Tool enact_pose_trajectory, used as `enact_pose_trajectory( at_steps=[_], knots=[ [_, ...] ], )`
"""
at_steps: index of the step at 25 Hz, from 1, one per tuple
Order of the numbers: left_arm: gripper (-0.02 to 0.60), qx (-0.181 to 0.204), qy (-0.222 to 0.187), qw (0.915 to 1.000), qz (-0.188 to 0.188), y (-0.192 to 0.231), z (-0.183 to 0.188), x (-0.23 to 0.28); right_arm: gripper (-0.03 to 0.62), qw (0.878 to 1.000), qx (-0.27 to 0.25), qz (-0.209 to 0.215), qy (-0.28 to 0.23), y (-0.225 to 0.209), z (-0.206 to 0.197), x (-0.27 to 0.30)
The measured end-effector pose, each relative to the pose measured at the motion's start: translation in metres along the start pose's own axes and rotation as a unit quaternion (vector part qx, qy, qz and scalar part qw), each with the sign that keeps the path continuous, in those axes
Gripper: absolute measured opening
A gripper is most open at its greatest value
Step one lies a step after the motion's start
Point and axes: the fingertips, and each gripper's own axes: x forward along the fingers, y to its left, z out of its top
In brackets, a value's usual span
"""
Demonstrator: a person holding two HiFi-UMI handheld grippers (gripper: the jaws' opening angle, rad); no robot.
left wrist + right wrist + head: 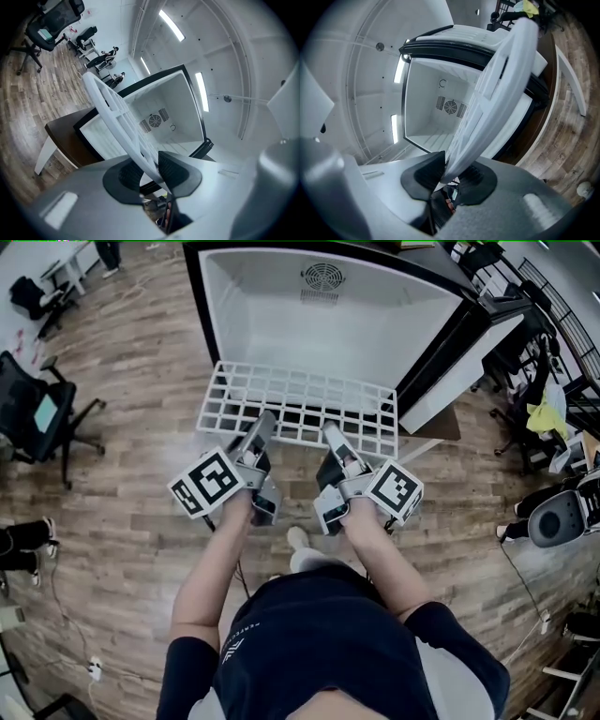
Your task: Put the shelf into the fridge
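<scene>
A white grid shelf [298,407] hangs level in front of the open fridge [328,320], its far edge at the fridge's mouth. My left gripper [265,423] is shut on the shelf's near edge left of middle. My right gripper [333,435] is shut on the near edge right of middle. In the left gripper view the shelf [117,115] runs edge-on between the dark pads [176,171] toward the fridge's back wall fan [154,122]. In the right gripper view the shelf [494,93] rises from the pads [426,171], and the empty white interior [436,101] lies behind.
The fridge door [469,367] stands swung open at the right. Office chairs [42,413] stand at the left, and another chair [562,517] at the right, with cluttered desks beyond. A dark low table [61,136] with white legs carries the fridge. Wood-plank floor [122,531] lies all round.
</scene>
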Motion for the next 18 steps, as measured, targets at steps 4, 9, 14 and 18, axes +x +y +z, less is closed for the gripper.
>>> enact_pose_trajectory(
  at_steps=[4, 9, 14, 18],
  knots=[
    [0.106, 0.0, 0.001, 1.0, -0.001, 0.001, 0.004, 0.01, 0.067, 1.0, 0.004, 0.003, 0.0, -0.002, 0.007, 0.008],
    [0.106, 0.002, 0.004, 1.0, 0.002, 0.0, 0.005, 0.018, 0.066, 1.0, 0.005, 0.007, -0.002, -0.002, 0.015, 0.011],
    [0.106, -0.002, 0.003, 1.0, -0.001, -0.003, 0.008, 0.026, 0.064, 1.0, -0.001, 0.01, -0.002, 0.001, 0.023, 0.015],
    [0.106, -0.005, 0.006, 1.0, 0.0, -0.003, 0.011, 0.031, 0.064, 1.0, -0.002, 0.01, -0.002, 0.0, 0.027, 0.019]
  ],
)
